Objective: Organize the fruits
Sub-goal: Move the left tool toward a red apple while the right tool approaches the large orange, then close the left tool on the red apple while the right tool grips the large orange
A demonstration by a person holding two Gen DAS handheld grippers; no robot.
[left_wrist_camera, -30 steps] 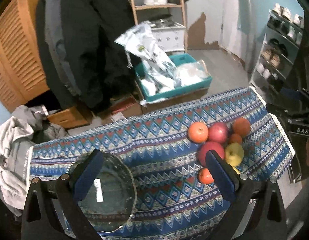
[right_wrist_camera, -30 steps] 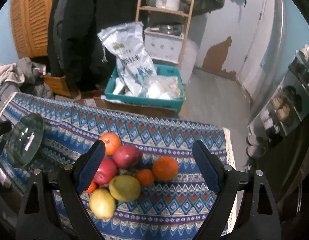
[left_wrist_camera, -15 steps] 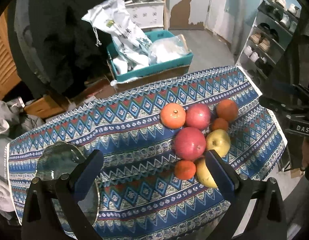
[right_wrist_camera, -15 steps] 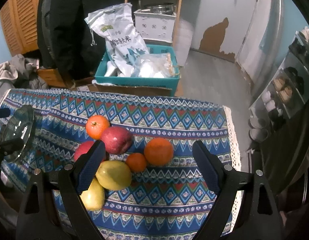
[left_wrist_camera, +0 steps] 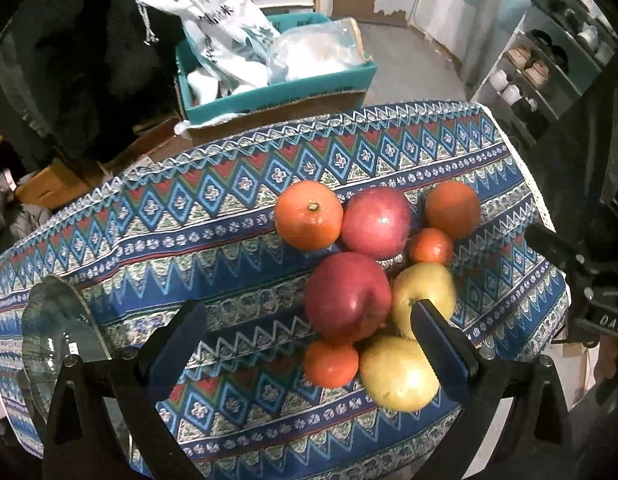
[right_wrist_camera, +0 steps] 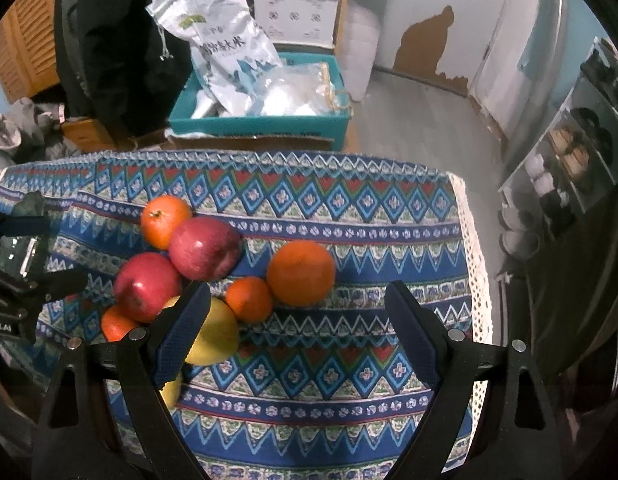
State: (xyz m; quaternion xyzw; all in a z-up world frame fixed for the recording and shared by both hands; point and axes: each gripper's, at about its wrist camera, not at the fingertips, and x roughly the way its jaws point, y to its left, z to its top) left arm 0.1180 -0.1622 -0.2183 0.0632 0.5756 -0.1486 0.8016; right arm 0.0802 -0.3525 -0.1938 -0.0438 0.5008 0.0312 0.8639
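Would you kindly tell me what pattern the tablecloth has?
The tablecloth has blue bands of diamonds and zigzags with red and white accents, clearest in the right wrist view.

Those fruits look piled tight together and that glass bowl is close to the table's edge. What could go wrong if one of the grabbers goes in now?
1. The fruits touch each other, so the open left gripper closing on the near red apple may nudge the yellow pear or the small orange, which could roll off the near edge.
2. The glass bowl sits near the cloth's left end; a bump from the gripper could tip it off.
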